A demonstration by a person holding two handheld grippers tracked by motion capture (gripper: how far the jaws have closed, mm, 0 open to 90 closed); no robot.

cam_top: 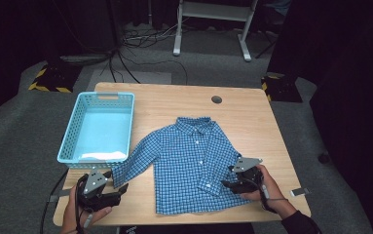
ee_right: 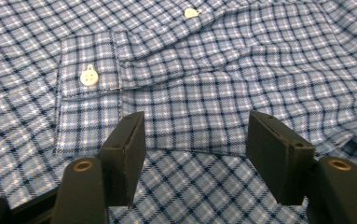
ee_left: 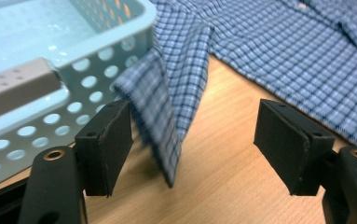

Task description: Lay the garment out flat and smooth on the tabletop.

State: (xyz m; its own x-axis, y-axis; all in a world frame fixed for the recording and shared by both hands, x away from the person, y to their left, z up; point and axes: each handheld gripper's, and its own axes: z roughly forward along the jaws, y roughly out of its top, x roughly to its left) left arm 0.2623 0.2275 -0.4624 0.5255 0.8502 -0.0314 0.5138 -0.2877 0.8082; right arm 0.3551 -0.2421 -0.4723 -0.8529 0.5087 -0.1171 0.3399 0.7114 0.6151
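Your left gripper [ee_left: 195,144] has its jaws spread wide, and the cuff [ee_left: 160,121] of the shirt's sleeve hangs between them, brushing the left pad without being pinched. Just behind that cuff stands the light blue basket [ee_left: 97,79], its perforated wall close to your jaw. Your right gripper [ee_right: 197,158] also holds its jaws apart, hovering over the other sleeve's cuff, where a white button [ee_right: 89,77] sits; nothing is clamped. The blue checked shirt [cam_top: 189,161] lies flat, front up, on the wooden table [cam_top: 252,109], right of the basket. No brand, label or writing is legible anywhere.
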